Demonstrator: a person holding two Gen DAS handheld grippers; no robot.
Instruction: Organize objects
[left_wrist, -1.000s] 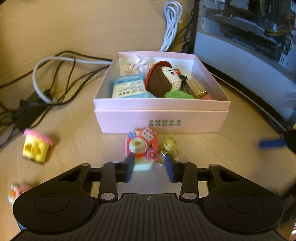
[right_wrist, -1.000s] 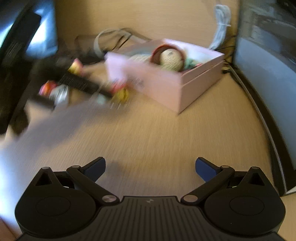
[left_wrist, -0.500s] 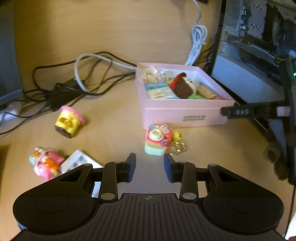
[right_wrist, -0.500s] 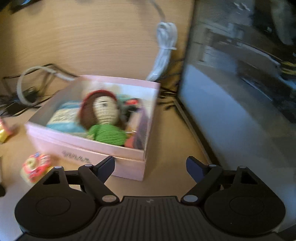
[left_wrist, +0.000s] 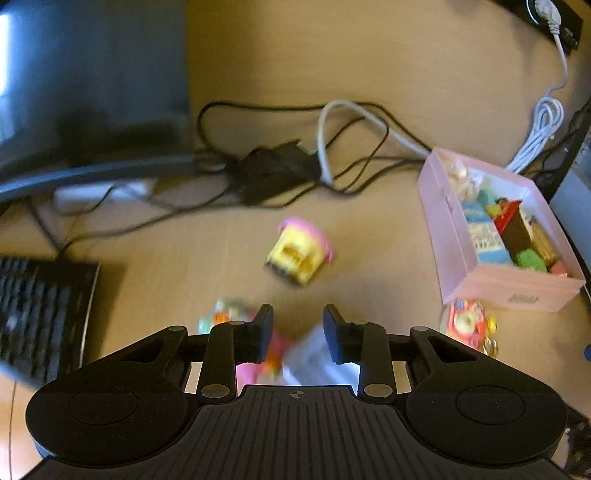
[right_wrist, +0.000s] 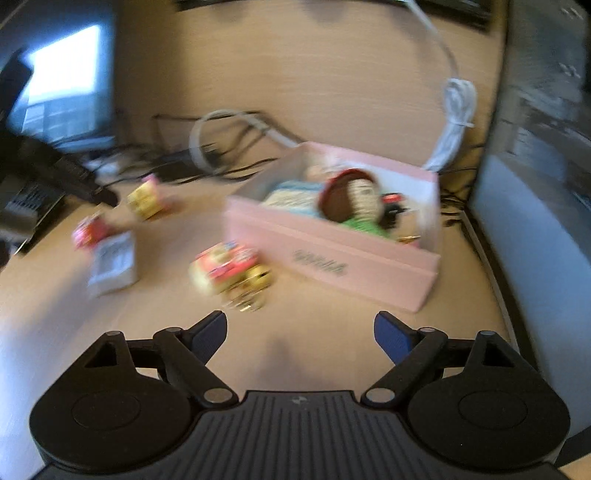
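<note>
two claws, left claw (left_wrist: 298, 323) narrow and empty, right claw (right_wrist: 300, 330) wide, empty; keyboard (left_wrist: 40, 317) only in left view

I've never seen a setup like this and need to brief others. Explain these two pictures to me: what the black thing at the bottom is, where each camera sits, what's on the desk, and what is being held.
There is no robot here. A person holds a two-finger gripper in each hand, and each carries a wide-angle camera looking forward along its fingers.

One picture is from the left gripper; its jaws are narrow, have just been closing, and grip nothing. The other is from the right gripper, open wide and empty.

On the wooden desk stands an open pink box already holding a crocheted doll and other small items. Still loose outside it: a yellow and pink toy, a camera-shaped keychain, a pink figure and a white packet. Cables lie behind.
</note>
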